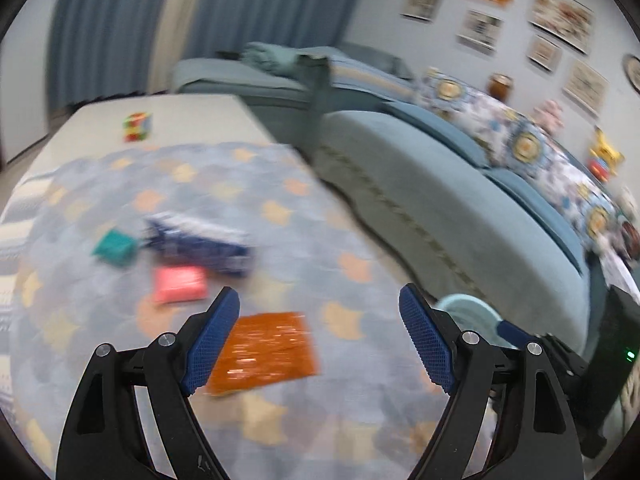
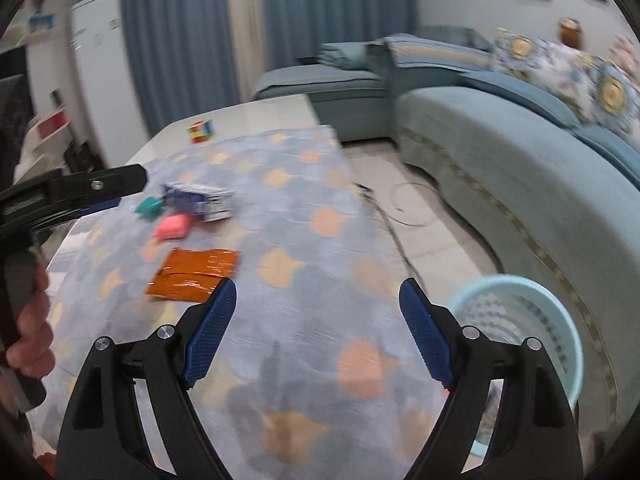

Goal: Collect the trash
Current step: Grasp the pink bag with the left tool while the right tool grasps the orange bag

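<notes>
Trash lies on a table under a blue and orange patterned cloth (image 1: 280, 240): an orange foil wrapper (image 1: 264, 352) (image 2: 196, 274), a pink packet (image 1: 180, 284) (image 2: 172, 227), a teal packet (image 1: 114, 247) (image 2: 149, 206) and a crumpled blue and white bag (image 1: 200, 244) (image 2: 200, 200). My left gripper (image 1: 319, 340) hovers open above the cloth, just right of the orange wrapper, nothing between its fingers. My right gripper (image 2: 318, 330) is open over the cloth's near right part, empty. A light blue basket (image 2: 516, 328) (image 1: 468, 312) stands on the floor right of the table.
A colourful cube (image 1: 138, 127) (image 2: 201, 131) sits on the bare far end of the table. A blue sofa (image 2: 520, 152) with patterned cushions curves along the right. Cables (image 2: 400, 216) trail on the floor between table and sofa. A hand (image 2: 32, 332) holds the left gripper's handle at the left edge.
</notes>
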